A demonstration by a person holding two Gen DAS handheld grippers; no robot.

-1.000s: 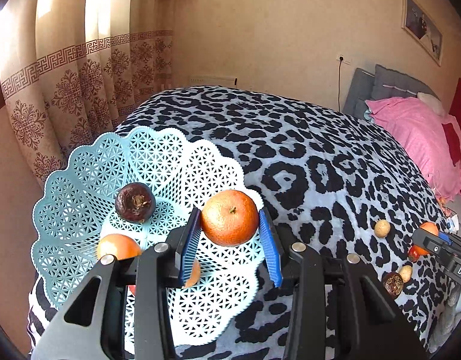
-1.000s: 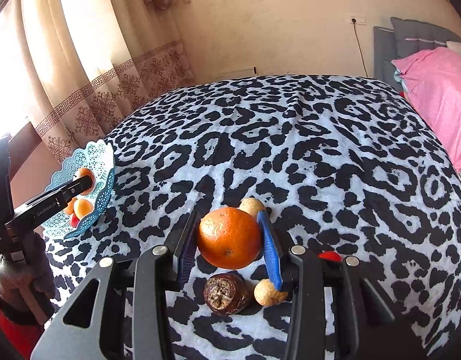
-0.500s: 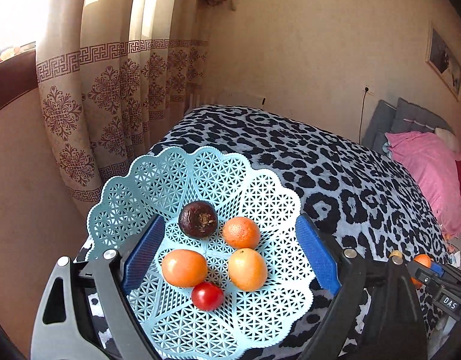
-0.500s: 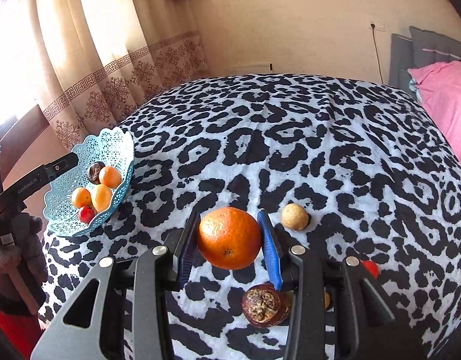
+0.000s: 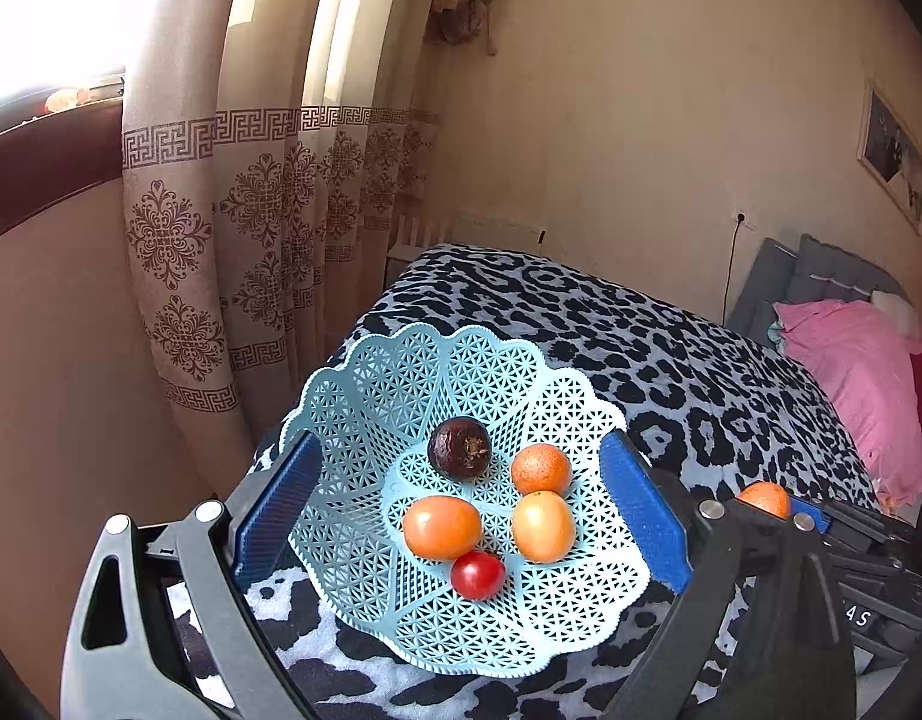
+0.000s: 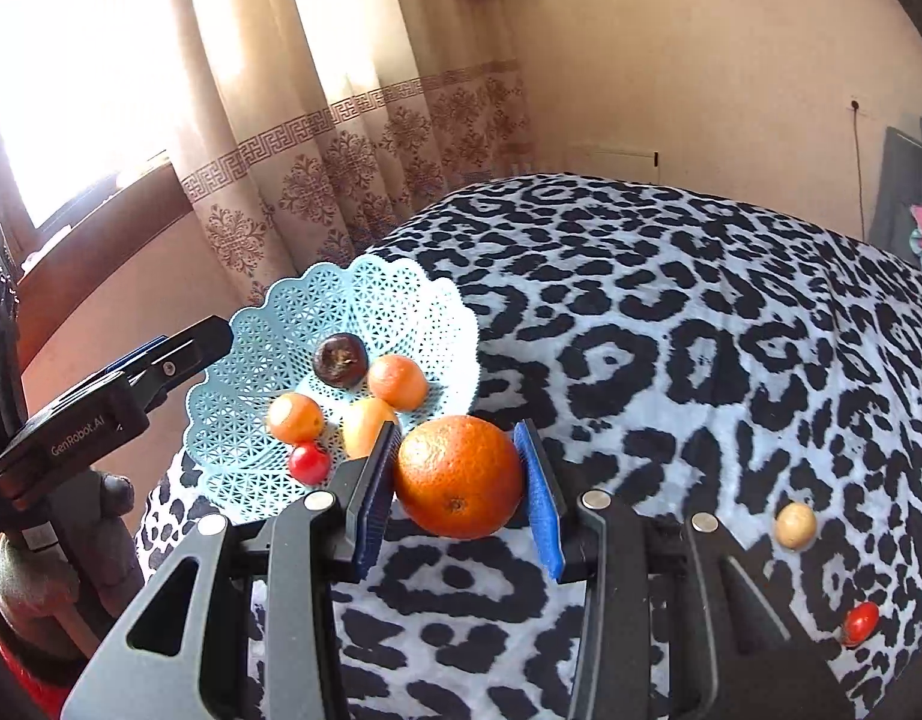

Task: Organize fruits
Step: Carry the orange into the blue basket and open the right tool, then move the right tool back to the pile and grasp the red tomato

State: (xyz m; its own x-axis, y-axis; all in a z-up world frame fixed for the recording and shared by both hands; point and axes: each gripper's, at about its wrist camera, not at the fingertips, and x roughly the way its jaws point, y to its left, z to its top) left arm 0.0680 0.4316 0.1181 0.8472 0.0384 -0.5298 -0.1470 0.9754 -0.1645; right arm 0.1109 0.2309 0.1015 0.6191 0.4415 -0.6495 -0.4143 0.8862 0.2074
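Observation:
A light blue lattice basket sits at the bed's corner. It holds a dark passion fruit, a small orange, two orange-yellow fruits and a red cherry tomato. My left gripper hovers above the basket, open wide with nothing between its blue pads. My right gripper is shut on a large orange, held in the air just right of the basket. The left gripper's fingers reach over the basket's left rim in the right wrist view.
A leopard-print blanket covers the bed. On it lie a small tan fruit and a red cherry tomato to the right. Curtains hang close behind the basket. Pink pillows lie at the far right.
My left gripper let go of a small orange into the basket, opened wide and drew back and up. My right gripper carried the large orange leftward to the basket.

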